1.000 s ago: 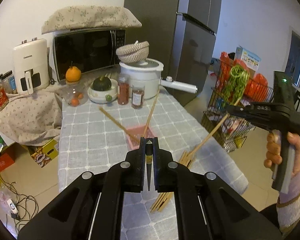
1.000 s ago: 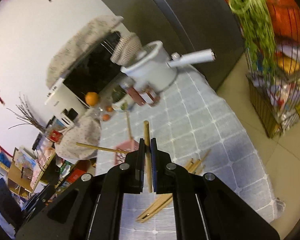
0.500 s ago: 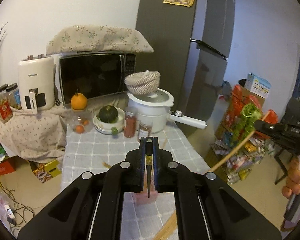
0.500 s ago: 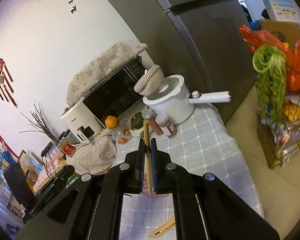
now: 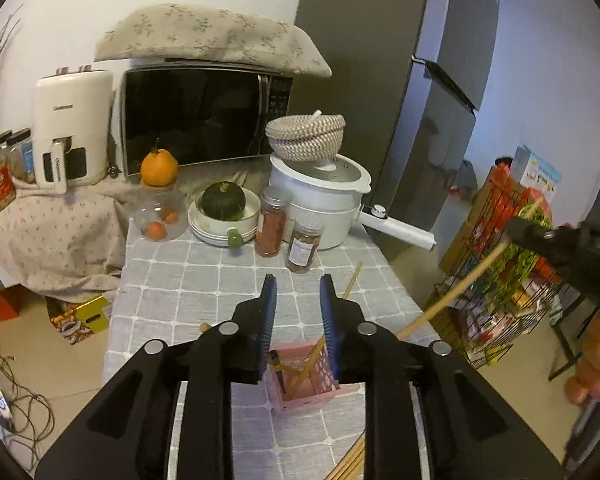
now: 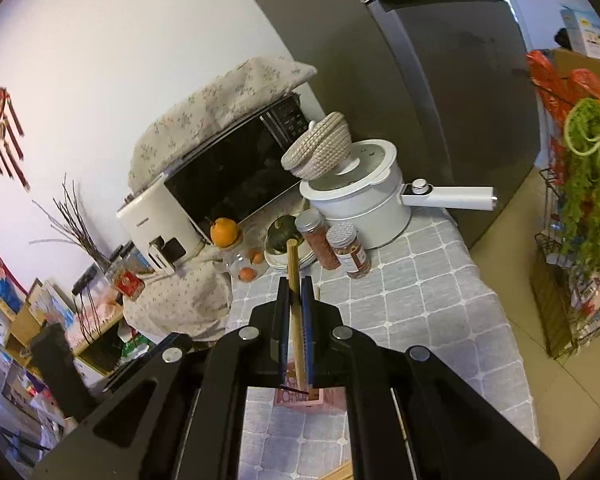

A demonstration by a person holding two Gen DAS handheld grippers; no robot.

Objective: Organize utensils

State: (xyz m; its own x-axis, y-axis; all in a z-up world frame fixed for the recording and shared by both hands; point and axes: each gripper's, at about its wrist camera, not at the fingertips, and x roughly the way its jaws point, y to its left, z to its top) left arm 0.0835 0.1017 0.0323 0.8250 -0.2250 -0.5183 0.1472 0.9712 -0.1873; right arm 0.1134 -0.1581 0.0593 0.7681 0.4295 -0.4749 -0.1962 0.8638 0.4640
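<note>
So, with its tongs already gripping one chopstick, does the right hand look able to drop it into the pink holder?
Probably yes. The right tongs are shut on a chopstick above the pink holder. Its top is open, with only a few chopsticks leaning inside, and the left tongs, opening and empty, hover nearby.

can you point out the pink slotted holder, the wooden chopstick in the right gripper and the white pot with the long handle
pink slotted plastic holder (image 5: 300,394): left wrist view, front wall
wooden chopstick (image 6: 295,280): right wrist view, shaft above the pads
white pot with long handle (image 5: 324,206): left wrist view, side wall
</note>
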